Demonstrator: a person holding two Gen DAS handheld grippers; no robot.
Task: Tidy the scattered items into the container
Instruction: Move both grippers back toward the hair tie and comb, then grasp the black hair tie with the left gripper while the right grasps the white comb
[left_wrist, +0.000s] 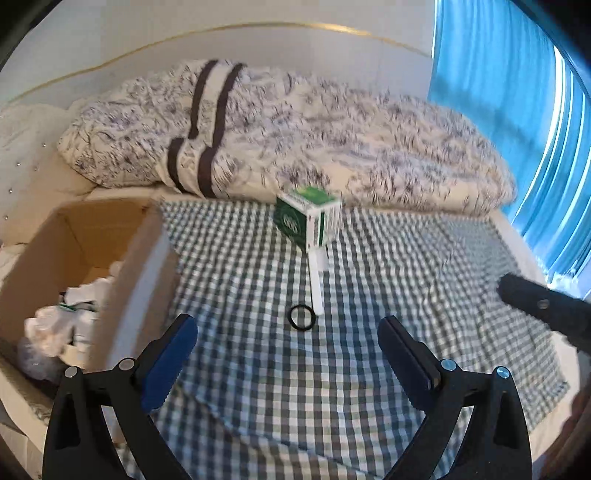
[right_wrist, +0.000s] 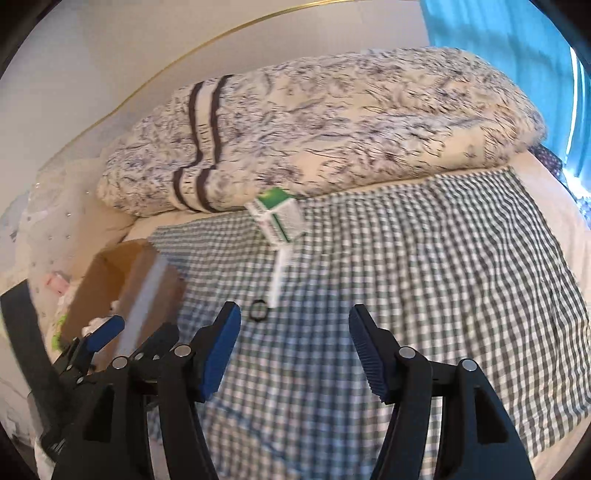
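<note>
Basically, both my grippers hung empty over the green-and-white checked cloth (left_wrist: 369, 258) on the bed. Left gripper (left_wrist: 288, 343) jaws were spread wide, nothing between them; right gripper (right_wrist: 295, 332) the same, apart and empty.

Remaining items sat dead ahead of the left jaws: small black rubber ring (left_wrist: 302, 316) flat on the cloth, nearest. Just beside it, maybe touching, lay the near end of a slim white plastic stick (left_wrist: 316, 284). Its long axis ran away from me toward the green-and-white cardboard carton (left_wrist: 308, 218), which stood at the edge of the patterned cream duvet (left_wrist: 332, 140). Open brown cardboard box (left_wrist: 85, 266) with crumpled white wrappers inside sat to the left, close by my left gripper.

Judged: the ring came next and the left gripper was better lined up, ring centred between its fingers. From the right wrist the ring (right_wrist: 259, 309) sat left of centre, just past the left finger.

Left view showed the box contents; the right view showed only its outer wall (right_wrist: 155, 291) and my other gripper (right_wrist: 136, 332) alongside it. Heavy blur in both views, carton print unreadable.
</note>
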